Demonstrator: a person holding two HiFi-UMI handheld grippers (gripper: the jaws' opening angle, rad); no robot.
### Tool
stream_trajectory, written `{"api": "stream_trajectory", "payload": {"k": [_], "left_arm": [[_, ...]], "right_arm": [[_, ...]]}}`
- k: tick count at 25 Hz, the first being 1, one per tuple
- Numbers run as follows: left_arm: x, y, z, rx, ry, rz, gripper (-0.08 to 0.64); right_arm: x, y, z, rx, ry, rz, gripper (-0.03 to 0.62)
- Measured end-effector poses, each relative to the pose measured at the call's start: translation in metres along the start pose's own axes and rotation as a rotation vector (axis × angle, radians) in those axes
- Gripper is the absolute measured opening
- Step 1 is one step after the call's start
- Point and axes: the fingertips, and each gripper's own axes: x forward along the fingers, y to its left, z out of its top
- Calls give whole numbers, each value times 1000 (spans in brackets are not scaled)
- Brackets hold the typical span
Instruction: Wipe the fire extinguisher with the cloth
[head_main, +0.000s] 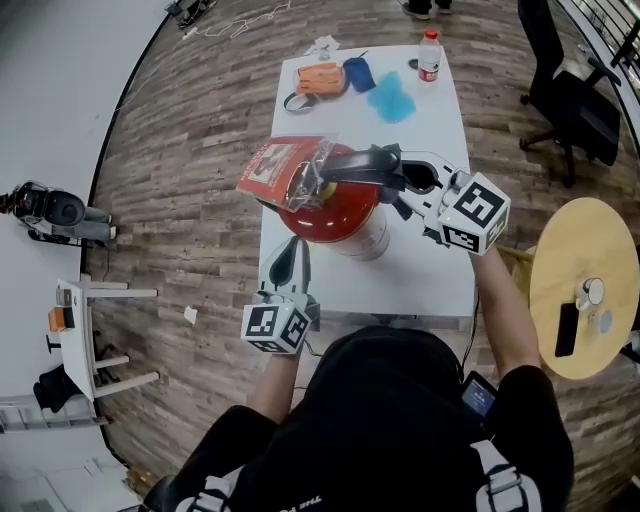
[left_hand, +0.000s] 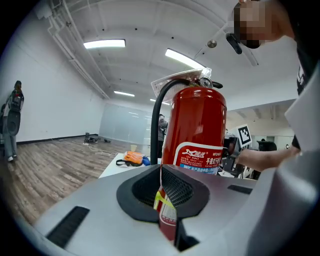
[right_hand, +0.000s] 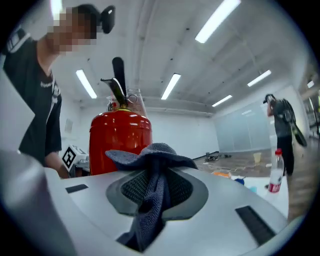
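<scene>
Right gripper (right_hand: 154, 167): clamped on the cloth (right_hand: 150, 200), which bunches over the jaw tips and hangs down between them.
Left gripper (left_hand: 162, 186): jaws drawn almost together with nothing held; a thin slit shows red beyond.
Fire extinguisher (head_main: 335, 212): upright on the bench (head_main: 440, 272), long axis vertical, lever head on top.
Bearing: the extinguisher is straight ahead of the right gripper, its red wall facing the cloth.
Nearer: the right gripper, just beside the extinguisher's head; the left gripper is apart from it, on the person's side of its base.
Next move (judged): press the cloth forward onto the wall, then stroke up and down it.
</scene>
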Motion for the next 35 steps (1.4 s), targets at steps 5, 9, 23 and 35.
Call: {"api": "stream_trajectory", "payload": {"k": [5,9,23,35], "left_arm": [[-1,-11,-14,10,14,16,26],[3,-18,-15,10,23,11,26],[8,-26,-20,18,32,-1,26],[-5,-28,-9,34,13,-11,26]], "right_arm": [[-7,-1,-133,206,120,-40,77],[-15,9,-240,295,329,-69,77],[-9,129,-274,50,485,111,78],[-25,132,14,-154,19,-49,78]]}}
